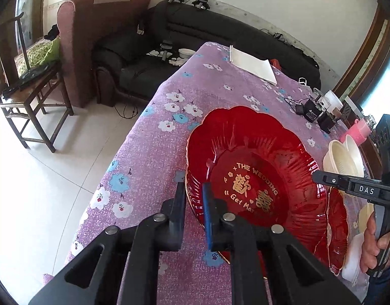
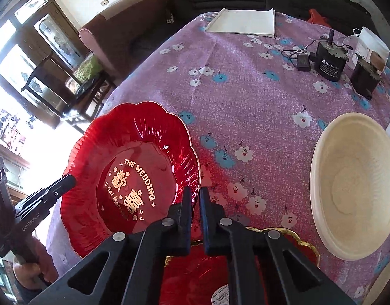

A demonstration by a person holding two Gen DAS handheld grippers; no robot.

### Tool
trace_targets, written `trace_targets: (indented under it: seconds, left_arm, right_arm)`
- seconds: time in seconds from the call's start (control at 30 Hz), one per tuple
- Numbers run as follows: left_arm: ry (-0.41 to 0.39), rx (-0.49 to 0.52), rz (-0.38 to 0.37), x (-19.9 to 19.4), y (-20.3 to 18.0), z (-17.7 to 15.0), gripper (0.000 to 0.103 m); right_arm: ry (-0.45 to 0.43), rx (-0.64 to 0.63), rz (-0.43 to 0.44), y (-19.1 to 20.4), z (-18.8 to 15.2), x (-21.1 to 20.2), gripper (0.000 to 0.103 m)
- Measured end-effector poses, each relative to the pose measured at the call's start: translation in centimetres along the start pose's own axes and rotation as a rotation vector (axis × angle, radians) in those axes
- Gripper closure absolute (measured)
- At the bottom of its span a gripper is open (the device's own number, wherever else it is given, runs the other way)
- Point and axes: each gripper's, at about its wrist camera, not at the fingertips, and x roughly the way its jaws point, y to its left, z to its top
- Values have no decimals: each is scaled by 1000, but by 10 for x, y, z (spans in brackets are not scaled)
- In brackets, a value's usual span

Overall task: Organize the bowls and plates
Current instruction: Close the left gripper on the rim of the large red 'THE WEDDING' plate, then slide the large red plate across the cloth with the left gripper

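On the desk [image 2: 245, 96] | both tools clamp red plate [image 2: 133, 167] rims: left tool [image 1: 193, 195], right tool [image 2: 195, 200] | thin, glossy, brittle-looking, likely slippery; hold opposite edges.

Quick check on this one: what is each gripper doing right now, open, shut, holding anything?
Left gripper: shut on the rim of the red plate.
Right gripper: shut on the opposite rim of the same plate.

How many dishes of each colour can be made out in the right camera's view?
Red plates: 2 (lettered red plate, gold-rimmed red plate)
Cream bowls: 1 (cream bowl)
Total: 3
Pale pieces at the right edge are too cut off to count.
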Motion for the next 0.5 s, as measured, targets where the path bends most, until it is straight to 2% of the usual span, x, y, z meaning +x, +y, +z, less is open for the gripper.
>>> trace_targets:
  seconds: [0.5]
  left_arm:
    - [-61,-33,14,-29,15,-2,91]
  right_arm:
    - [-46,-31,44,26,-10,-13,95]
